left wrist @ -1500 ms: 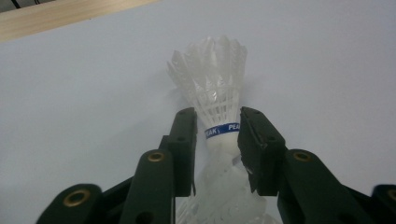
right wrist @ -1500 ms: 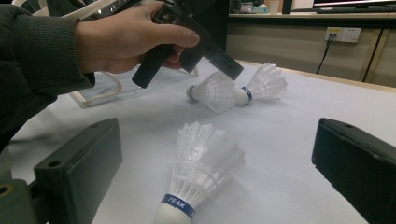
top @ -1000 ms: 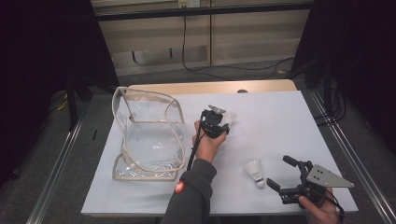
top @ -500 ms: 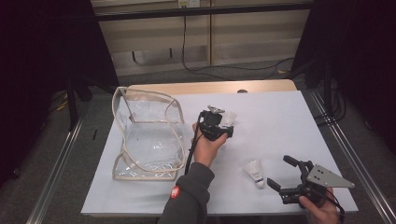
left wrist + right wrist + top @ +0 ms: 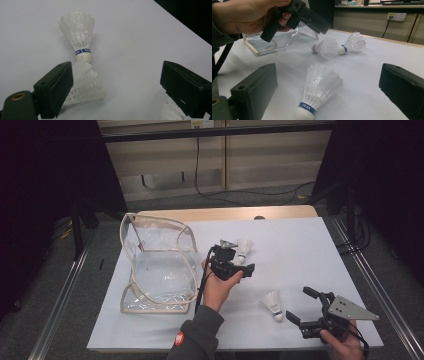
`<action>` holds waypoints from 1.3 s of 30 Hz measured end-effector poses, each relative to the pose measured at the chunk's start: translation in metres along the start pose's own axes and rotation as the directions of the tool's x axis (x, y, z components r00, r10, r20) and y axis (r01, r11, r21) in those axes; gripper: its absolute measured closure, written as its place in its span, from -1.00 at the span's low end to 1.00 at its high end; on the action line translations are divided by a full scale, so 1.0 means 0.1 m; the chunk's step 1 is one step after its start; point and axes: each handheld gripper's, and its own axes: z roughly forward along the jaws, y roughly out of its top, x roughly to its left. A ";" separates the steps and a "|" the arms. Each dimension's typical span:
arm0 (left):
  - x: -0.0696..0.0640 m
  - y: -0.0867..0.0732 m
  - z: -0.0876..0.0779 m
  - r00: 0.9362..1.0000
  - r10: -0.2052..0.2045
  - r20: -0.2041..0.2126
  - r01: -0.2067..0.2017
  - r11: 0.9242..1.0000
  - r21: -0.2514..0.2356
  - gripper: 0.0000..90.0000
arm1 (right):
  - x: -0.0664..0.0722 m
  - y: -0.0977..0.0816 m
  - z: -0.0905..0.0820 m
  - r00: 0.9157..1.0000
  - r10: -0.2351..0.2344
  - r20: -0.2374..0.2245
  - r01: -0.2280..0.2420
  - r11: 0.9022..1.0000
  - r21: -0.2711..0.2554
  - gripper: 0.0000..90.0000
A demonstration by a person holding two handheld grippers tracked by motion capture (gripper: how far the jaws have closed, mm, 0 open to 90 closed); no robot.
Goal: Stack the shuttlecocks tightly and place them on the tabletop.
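Observation:
Two white shuttlecocks lie touching on the white table top [image 5: 310,250], one with a blue band [image 5: 78,35] and one feathery skirt [image 5: 87,82] by my left jaw; they also show in the high view [image 5: 243,249]. My left gripper [image 5: 117,87] [image 5: 235,257] hovers just above them. Its jaws have just been opening and stand open, pressing on nothing. A third shuttlecock [image 5: 272,304] [image 5: 319,85] lies cork toward me, just ahead of my right gripper [image 5: 300,304] [image 5: 327,92], which rests open near the front right edge.
A clear plastic zip bag [image 5: 155,270] [image 5: 284,37] stands open at the left of the table. A scrap of white feathers [image 5: 172,110] peeks from under my left gripper's right jaw. The person's hand [image 5: 244,15] holds the left gripper [image 5: 319,25].
The left gripper's jaws have spread apart and the hand has drawn back slightly toward the person, leaving a shuttlecock lying by the other one. The right gripper has not moved.

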 end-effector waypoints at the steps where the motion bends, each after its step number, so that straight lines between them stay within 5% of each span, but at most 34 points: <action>1: -0.02 0.00 -0.01 1.000 0.000 0.004 0.000 1.000 -0.004 -0.78 | 0.00 0.00 0.00 1.000 0.001 -0.001 -0.001 1.000 -0.001 -0.98; 10: -0.10 -0.06 -0.13 0.997 0.030 0.069 -0.028 0.999 -0.036 -0.85 | 0.00 0.01 0.00 1.000 0.003 -0.007 -0.003 1.000 0.004 -0.97; 39: -0.22 -0.53 -0.33 0.978 0.097 0.186 -0.096 0.995 -0.017 -0.90 | 0.00 0.02 0.01 1.000 0.002 -0.013 -0.002 1.000 0.012 -0.97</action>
